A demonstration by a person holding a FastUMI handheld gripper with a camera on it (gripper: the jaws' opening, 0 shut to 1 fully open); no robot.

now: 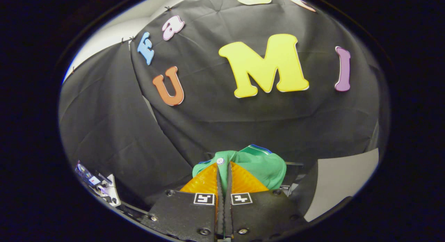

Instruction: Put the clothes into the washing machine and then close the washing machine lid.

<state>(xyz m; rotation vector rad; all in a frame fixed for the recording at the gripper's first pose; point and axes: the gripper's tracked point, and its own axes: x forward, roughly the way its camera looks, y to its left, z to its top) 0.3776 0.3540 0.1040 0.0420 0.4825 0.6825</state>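
A green garment (259,165) with a white button and a dark blue trim bunches up just ahead of my fingers, and a fold of it runs down between them. My gripper (223,169) is shut on this green cloth, both fingers pressed against it from either side. The garment hangs in the air in front of the black cloth wall. The rest of the garment below the fingers is hidden behind them.
The black cloth wall fills the space ahead. A pale flat surface (342,177) lies to the right of the fingers. To their lower left stands a white object with small parts on it (100,186); I cannot tell what it is.
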